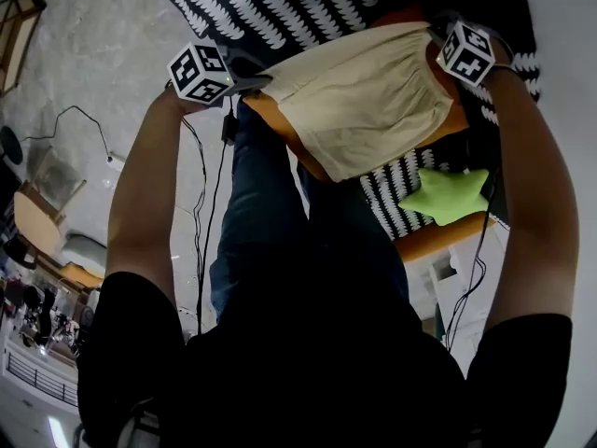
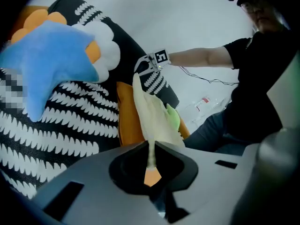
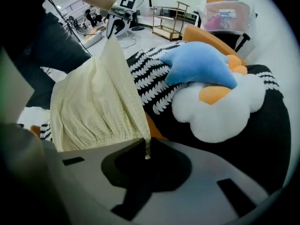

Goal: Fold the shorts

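Observation:
Pale yellow shorts [image 1: 364, 96] hang stretched between my two grippers above the orange-edged, black-and-white patterned couch [image 1: 280, 7]. My left gripper [image 1: 254, 84] is shut on one corner of the shorts [image 2: 152, 116]; in the left gripper view the cloth runs straight into the closed jaws [image 2: 151, 159]. My right gripper [image 1: 434, 37] is shut on the other corner at the elastic waistband [image 3: 93, 107], which is pinched at the jaws [image 3: 146, 150]. Each gripper shows in the other's view: the right gripper [image 2: 147, 64] and the left gripper [image 3: 115, 25].
A blue star cushion [image 3: 199, 67] rests on a white and orange cloud cushion [image 3: 220, 107] on the couch. A green star cushion [image 1: 448, 194] lies at the couch's near end. The person's legs [image 1: 280, 213] stand against the couch; cables [image 1: 201, 203] trail on the floor.

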